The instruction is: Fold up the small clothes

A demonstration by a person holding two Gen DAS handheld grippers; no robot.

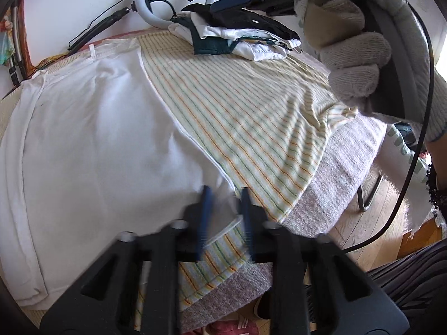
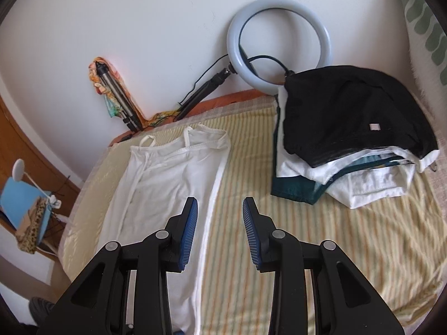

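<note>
White camisole point(image 2: 164, 178): thin strappy garment, laid flat and lengthwise on the bed point(image 2: 321, 251), over a striped yellow sheet, neckline and 2 straps toward the wall; in the left wrist view it fills the left half of the frame. Handling, as judged: very light, limp, no stiffness; will drape and crease wherever lifted, and the smooth weave may slip between flat pads. Best taken at a hem corner or along the folded side seam, where the doubled cloth gives more to pinch; the straps are too thin and likely to tangle. Left claw point(image 1: 225, 209): blurred, jaws drawn close together at the camisole's near corner beside the sheet's edge; whether cloth is actually pinched cannot be told through the blur. Right claw point(image 2: 220, 223): jaws moderately apart, empty, poised above the camisole's right edge. Stack of folded clothes point(image 2: 349, 150): black item on top, white and dark green beneath, well apart at the bed's far right corner. Hidden or unclear: the camisole's lower hem is cut off behind both claws; a gloved hand point(image 1: 349, 53) blocks the upper right of the left view.
</note>
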